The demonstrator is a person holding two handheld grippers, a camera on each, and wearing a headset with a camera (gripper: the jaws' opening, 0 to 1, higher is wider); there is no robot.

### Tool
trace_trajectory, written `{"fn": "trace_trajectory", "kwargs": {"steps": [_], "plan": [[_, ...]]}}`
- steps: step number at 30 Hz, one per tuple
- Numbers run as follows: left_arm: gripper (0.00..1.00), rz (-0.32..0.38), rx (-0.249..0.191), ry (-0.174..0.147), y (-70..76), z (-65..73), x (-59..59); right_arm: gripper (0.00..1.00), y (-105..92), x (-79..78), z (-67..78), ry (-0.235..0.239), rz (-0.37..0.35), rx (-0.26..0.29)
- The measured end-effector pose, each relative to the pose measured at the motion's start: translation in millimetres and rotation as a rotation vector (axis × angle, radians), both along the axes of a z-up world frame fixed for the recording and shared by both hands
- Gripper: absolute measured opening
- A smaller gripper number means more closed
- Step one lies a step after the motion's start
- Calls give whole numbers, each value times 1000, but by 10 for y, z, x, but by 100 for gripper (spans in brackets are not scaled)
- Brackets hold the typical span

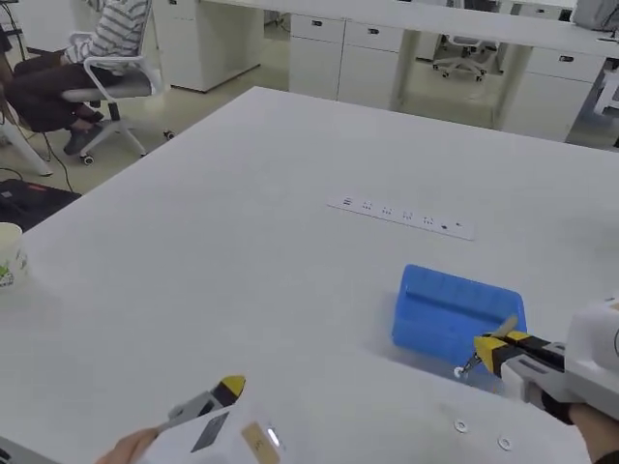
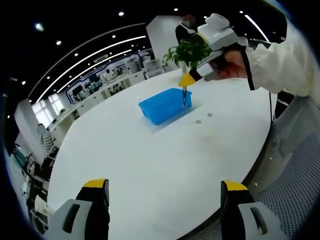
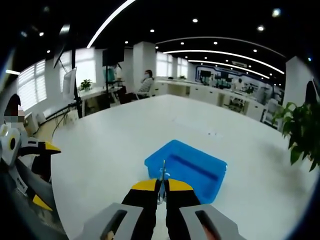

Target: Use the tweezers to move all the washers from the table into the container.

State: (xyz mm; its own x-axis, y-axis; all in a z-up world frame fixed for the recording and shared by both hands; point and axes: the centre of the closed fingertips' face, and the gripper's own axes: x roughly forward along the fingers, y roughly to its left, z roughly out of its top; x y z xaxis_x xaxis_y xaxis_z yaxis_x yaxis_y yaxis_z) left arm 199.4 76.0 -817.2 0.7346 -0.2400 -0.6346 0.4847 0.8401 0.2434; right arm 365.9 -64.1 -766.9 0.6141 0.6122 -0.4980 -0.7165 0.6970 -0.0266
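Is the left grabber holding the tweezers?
No, the left gripper is wide open with nothing in it, while the tweezers are clamped in the right gripper over the blue box.

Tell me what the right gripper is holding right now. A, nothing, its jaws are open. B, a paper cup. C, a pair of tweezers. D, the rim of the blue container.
C: the right gripper has its jaws closed on the tweezers, whose thin metal tip sticks out past them towards the near side of the blue container.
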Motion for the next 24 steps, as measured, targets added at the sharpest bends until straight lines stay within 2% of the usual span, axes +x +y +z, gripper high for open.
{"fn": "trace_trajectory", "kwargs": {"steps": [12,20,24], "plan": [[94,-3,1,8,-4,-19,-3,1,118,219,170,-46,-12,36],[94,-9,-3,18,-19,-30,-18,2,173,370,214,-63,-35,55],[95,-18,-10,23,-43,-32,-29,2,203,455,171,-67,-39,48]]}}
